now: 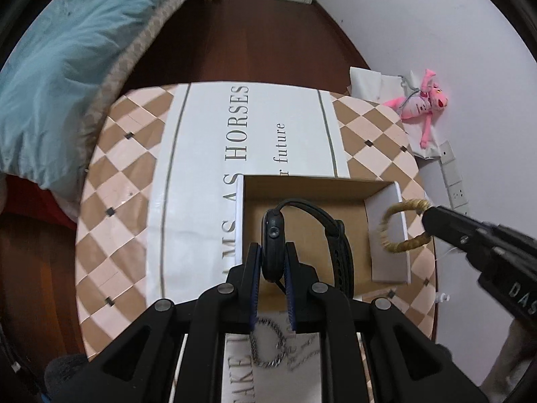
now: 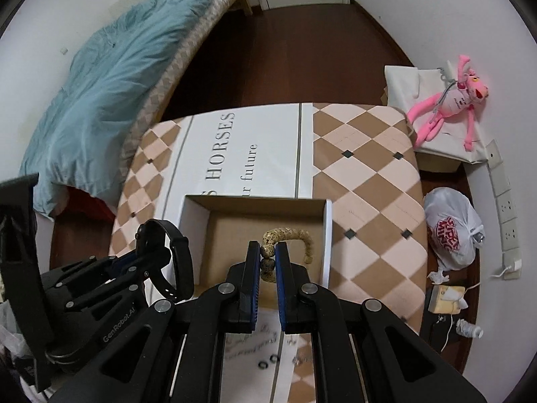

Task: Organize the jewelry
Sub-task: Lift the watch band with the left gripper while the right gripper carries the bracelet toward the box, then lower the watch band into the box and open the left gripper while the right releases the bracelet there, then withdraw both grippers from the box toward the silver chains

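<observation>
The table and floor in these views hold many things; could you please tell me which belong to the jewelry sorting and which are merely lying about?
Job:
- black smartwatch in left gripper
- tan beaded bracelet in right gripper
- open cardboard box
- silver chain
- small dark rings

Lying about:
- pink plush toy
- white plastic bag
- teal blanket

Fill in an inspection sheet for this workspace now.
Surface: checkered table with a white lettered runner.
Job's things: open cardboard box; black watch; beaded bracelet; silver chain and small rings on the runner.
Clutter: nothing seen on the table.
Grippers: left hand-held gripper shut on the watch; right hand-held gripper shut on the bracelet, both over the box.
Cables: white cord on the floor.
Surroundings: blue blanket, pink plush toy, plastic bag.
</observation>
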Available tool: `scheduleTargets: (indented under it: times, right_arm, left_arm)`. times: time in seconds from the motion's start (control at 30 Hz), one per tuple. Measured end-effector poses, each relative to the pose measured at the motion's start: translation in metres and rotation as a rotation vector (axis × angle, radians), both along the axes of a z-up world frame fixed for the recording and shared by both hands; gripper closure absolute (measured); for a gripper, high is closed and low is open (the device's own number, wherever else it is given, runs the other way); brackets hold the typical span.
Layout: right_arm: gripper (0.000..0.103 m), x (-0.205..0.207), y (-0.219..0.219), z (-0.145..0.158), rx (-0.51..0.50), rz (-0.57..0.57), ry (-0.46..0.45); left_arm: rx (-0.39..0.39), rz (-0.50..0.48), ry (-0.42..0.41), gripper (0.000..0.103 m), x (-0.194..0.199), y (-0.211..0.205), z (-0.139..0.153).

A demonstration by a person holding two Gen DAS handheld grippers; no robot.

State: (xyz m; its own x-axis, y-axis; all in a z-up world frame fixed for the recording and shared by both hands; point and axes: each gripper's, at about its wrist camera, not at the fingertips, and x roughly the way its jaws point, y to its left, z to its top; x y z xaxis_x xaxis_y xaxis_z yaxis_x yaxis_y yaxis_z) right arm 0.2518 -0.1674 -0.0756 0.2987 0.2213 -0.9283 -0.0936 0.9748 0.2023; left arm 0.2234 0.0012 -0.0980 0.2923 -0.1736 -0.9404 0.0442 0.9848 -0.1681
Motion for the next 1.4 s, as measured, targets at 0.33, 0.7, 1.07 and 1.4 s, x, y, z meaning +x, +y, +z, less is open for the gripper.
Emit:
scheduleTargets:
  times: [0.33, 0.7, 1.07, 1.4]
  right_arm:
    - [0.081, 0.033, -0.012, -0.048, 0.07, -0.019, 0.148]
    - [0.009, -0.006, -0.019, -0.047, -0.191, -0.047, 0.061]
    - [0.007, -0.041, -0.018, -0.051, -0.264, -0.102, 0.011]
    - [0.007, -0.079, -0.019, -0.001, -0.286, -0.146, -0.106]
  left_arm:
    - [-0.015, 0.037, 0.048, 0.016, 0.033, 0.001, -0.015]
    - [0.199, 0.078, -0.127, 0.007, 0.008, 0.007, -0.003]
    - [0.23, 0.088, -0.143, 0.007, -0.021, 0.008, -0.006]
    - [0.199, 0.075, -0.249, 0.007, -0.064, 0.001, 0.042]
